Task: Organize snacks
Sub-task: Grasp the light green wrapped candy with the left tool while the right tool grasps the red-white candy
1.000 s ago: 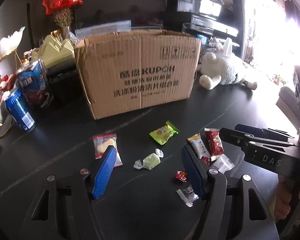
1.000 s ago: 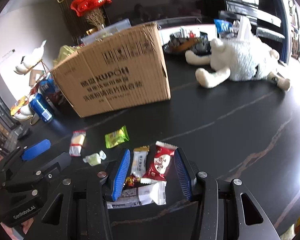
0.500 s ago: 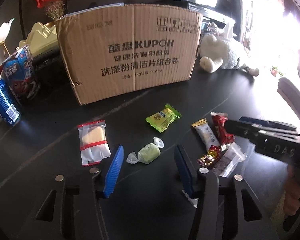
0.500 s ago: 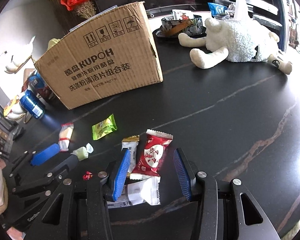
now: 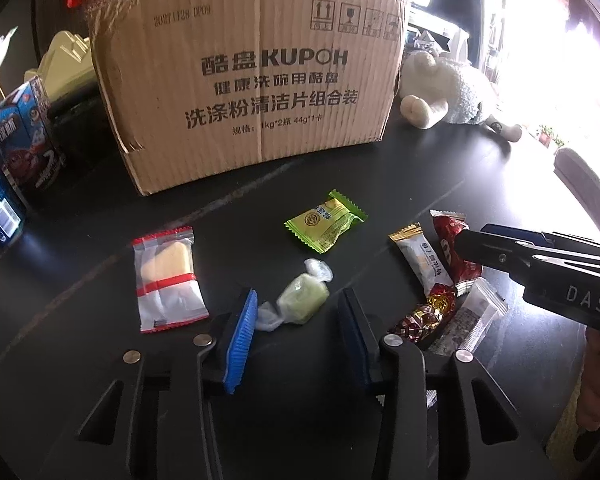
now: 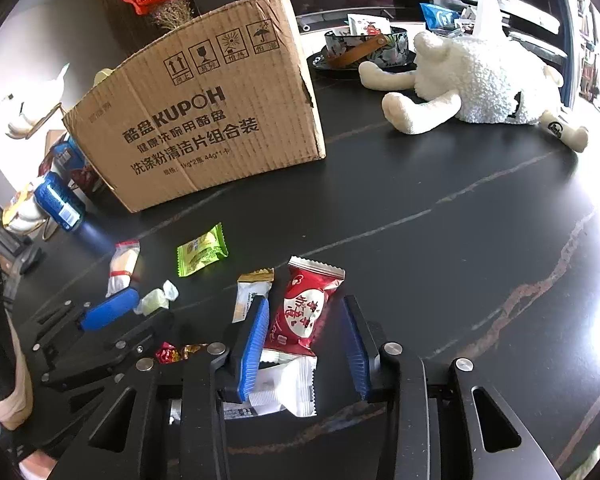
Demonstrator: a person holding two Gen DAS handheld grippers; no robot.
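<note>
Both hand-held grippers have been brought closer: the left hand-held gripper is held open around a pale green candy on the bench; the right hand-held gripper is spread around a red snack packet.

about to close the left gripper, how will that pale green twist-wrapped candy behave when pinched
The pale green candy looks small and probably light. Its clear twisted ends look floppy, so grab the block, which lies between the open left gripper fingers. The glossy wrapper may slip on the table.
</note>
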